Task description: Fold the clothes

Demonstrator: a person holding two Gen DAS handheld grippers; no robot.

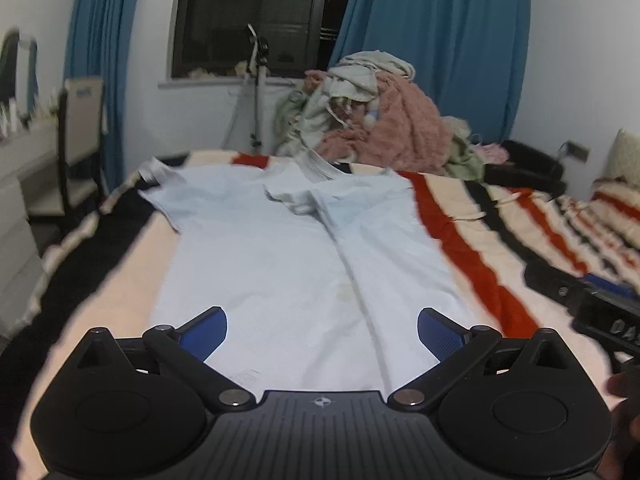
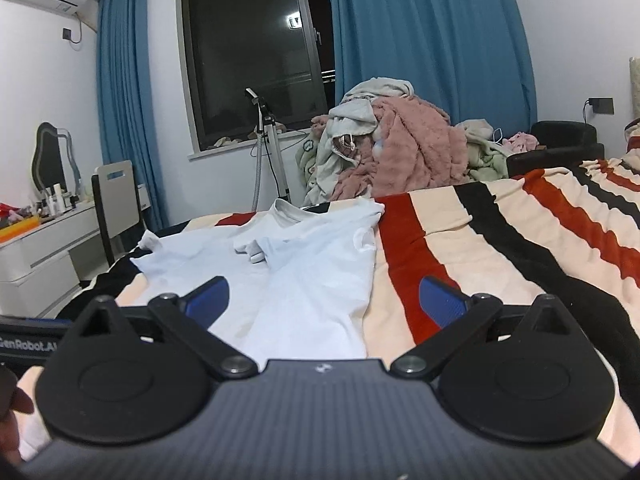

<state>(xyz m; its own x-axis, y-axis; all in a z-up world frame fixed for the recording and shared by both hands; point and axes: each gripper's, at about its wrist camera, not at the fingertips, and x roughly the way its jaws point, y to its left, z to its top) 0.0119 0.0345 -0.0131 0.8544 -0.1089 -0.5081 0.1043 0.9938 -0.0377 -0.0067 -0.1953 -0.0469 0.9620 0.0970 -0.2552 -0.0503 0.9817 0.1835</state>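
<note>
A pale blue-white shirt (image 1: pixel 280 264) lies flat on the striped bed, collar at the far end, its right side folded inward with that sleeve lying across the chest; its left sleeve spreads out. It also shows in the right wrist view (image 2: pixel 288 280). My left gripper (image 1: pixel 322 332) is open and empty, hovering above the shirt's near hem. My right gripper (image 2: pixel 324 300) is open and empty, above the shirt's right edge, with the right finger over the blanket. The right gripper's body shows at the right edge of the left wrist view (image 1: pixel 592 304).
The striped red, black and cream blanket (image 2: pixel 480 240) covers the bed. A pile of clothes with a pink fleece (image 2: pixel 400 148) sits at the far end. A tripod (image 2: pixel 268 152), a chair (image 2: pixel 116 204) and a white dresser (image 2: pixel 40 248) stand at the left.
</note>
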